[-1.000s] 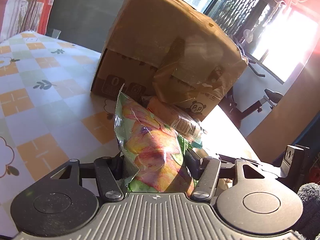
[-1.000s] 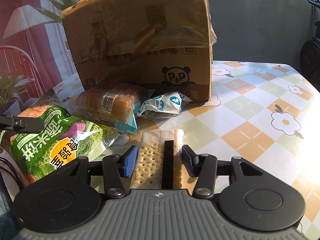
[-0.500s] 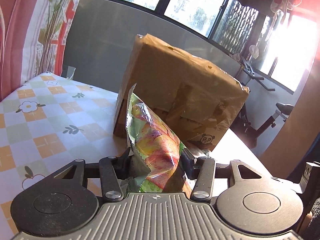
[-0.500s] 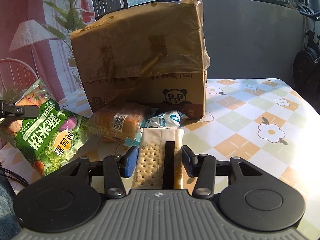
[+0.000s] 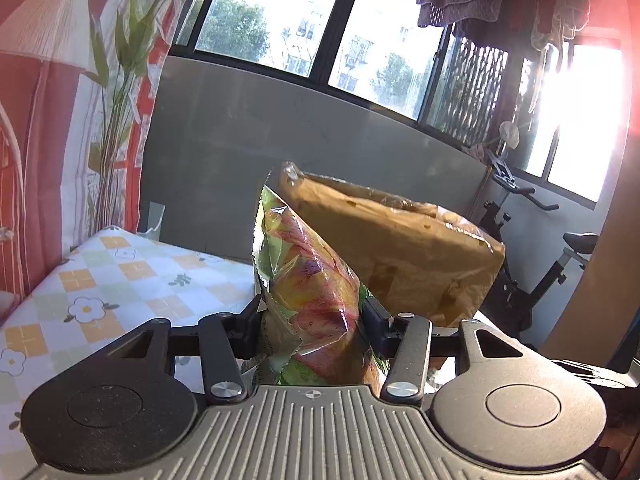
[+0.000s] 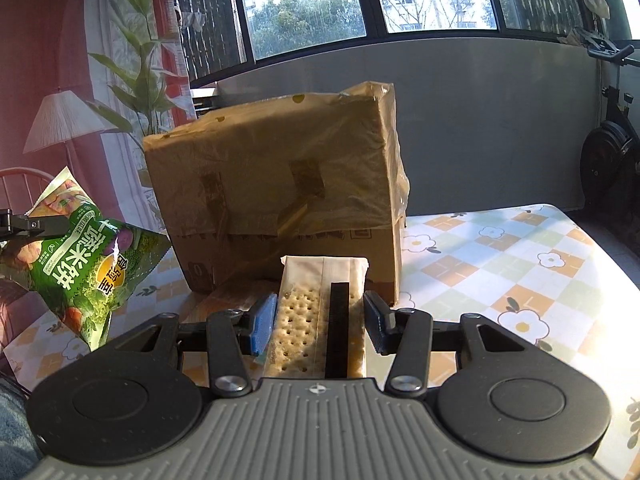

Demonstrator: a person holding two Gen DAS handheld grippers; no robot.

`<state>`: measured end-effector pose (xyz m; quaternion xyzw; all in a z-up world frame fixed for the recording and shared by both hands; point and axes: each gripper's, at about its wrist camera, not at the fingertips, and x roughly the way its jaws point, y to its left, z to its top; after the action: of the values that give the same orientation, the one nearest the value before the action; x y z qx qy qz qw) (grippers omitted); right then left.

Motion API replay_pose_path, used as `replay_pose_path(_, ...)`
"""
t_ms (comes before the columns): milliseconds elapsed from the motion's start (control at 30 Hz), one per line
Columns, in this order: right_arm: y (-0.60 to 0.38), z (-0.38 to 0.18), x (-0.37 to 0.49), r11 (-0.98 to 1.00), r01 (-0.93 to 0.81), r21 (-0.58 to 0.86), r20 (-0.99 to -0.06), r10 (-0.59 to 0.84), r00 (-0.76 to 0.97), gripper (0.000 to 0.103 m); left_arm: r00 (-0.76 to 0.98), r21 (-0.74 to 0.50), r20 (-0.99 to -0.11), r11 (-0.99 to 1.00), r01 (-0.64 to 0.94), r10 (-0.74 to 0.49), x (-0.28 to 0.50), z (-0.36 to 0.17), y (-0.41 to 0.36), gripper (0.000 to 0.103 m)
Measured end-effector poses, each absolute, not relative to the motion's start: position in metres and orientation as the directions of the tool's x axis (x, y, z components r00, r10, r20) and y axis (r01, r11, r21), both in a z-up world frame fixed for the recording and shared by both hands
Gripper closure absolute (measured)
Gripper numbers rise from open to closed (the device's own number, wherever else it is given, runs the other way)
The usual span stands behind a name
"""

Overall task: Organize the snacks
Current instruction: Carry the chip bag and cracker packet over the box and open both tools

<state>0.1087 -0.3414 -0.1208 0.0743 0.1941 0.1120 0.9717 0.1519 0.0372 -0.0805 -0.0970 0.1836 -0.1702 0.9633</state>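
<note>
Currently, the table (image 6: 520,264), covered in a checked flower-print cloth, carries a big cardboard box (image 6: 276,196) wrapped in brown plastic film and patched with tape; the box stands at the middle of the table in the right wrist view and shows behind the held bag in the left wrist view (image 5: 400,248). Behind it: a grey wall under wide windows, an exercise bike (image 5: 540,264) to the right, a curtain printed with a lamp and leaves to the left. Left gripper (image 5: 310,316) is clamped narrow on a green snack bag (image 5: 308,280), bag upright, serrated top edge up, well above the cloth and in front of the box's near corner. The same bag shows at the left edge of the right wrist view (image 6: 84,272), hanging in the air off one black finger. Right gripper (image 6: 320,318) is clamped on a clear-wrapped cracker pack (image 6: 316,312), pack lying lengthwise between the blue pad and the black one, far end pointing at the box's base, clear of the table.
</note>
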Motion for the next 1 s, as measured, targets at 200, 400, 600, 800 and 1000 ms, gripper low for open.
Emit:
replay_pose_path(200, -0.342, -0.072, 0.128, 0.963, -0.224, 0.15, -0.26, 0.257, 0.931, 0.054, 0.905, -0.23, -0.199, 0.916, 0.329, -0.375, 0.167, -0.031, 0.034, 0.05)
replay_pose_path(400, -0.336, -0.028, 0.159, 0.955, -0.268, 0.128, -0.175, 0.288, 0.942, 0.054, 0.908, -0.176, -0.109, 0.907, 0.383, -0.405, 0.194, 0.018, 0.014, 0.049)
replay_pose_path(600, -0.337, -0.001, 0.212, 0.925, -0.328, 0.194, -0.151, 0.358, 0.921, 0.054, 0.903, -0.125, -0.075, 0.902, 0.413, -0.424, 0.242, 0.045, -0.023, 0.049)
replay_pose_path(800, -0.334, -0.003, 0.269, 0.925, -0.32, 0.206, -0.205, 0.361, 0.91, 0.054, 0.878, -0.093, -0.169, 0.894, 0.438, -0.447, 0.299, 0.031, -0.064, 0.049)
replay_pose_path(1000, -0.334, -0.017, 0.301, 0.938, -0.288, 0.192, -0.26, 0.332, 0.907, 0.054, 0.831, -0.082, -0.279, 0.874, 0.479, -0.481, 0.34, 0.005, -0.098, 0.049)
